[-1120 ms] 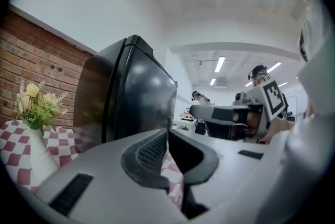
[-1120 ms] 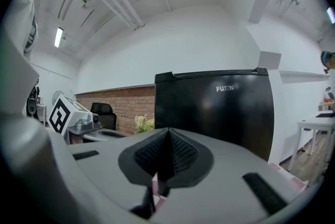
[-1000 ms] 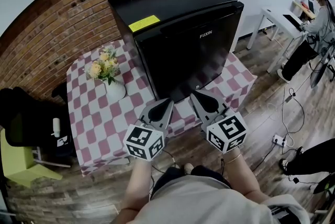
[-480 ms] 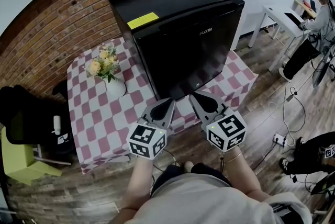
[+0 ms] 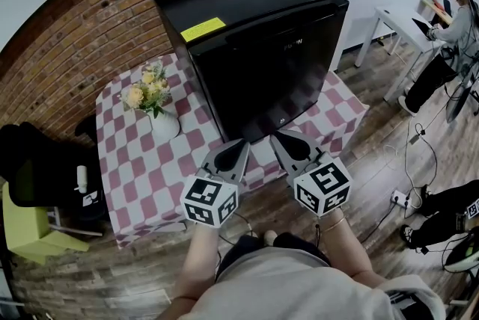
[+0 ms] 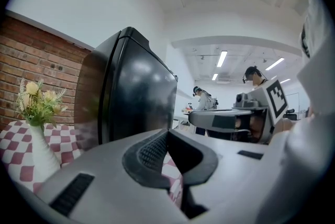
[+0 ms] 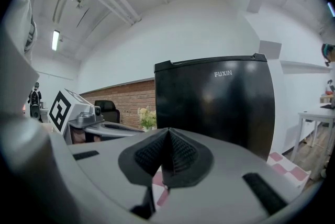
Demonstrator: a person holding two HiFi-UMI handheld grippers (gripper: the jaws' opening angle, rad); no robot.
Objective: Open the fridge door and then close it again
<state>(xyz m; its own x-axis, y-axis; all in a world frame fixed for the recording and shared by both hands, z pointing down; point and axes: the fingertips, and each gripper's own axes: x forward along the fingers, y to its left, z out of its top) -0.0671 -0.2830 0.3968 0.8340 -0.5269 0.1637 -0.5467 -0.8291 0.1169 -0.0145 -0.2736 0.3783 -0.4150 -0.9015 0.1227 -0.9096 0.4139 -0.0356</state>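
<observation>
Left gripper: jaws closed pad to pad, gripping nothing; confirmed in the left gripper view. Right gripper: same, jaws together on nothing, ribbed pads meeting in the right gripper view. The two sit side by side, apart from each other, tips aimed at the lower front of the fridge and short of it. The hands themselves are hidden under the marker cubes; only the forearms show in the head view.

The fridge is black and stands on the table with its door closed, straight ahead of both grippers. A yellow sticker lies on its top, text too small to read. The lettering on the door reads FUXIN in the right gripper view. Cannot make out a handle or which side the door hinges on. The bottom edge of the door is partly covered by the gripper tips in the head view.

The table has a pink-and-white checked cloth that hides its legs. A white vase of flowers stands left of the fridge, apart from it. A brick wall is behind. A black chair is cut off at the left edge. A seated person is at a white desk far right, partly out of frame.
</observation>
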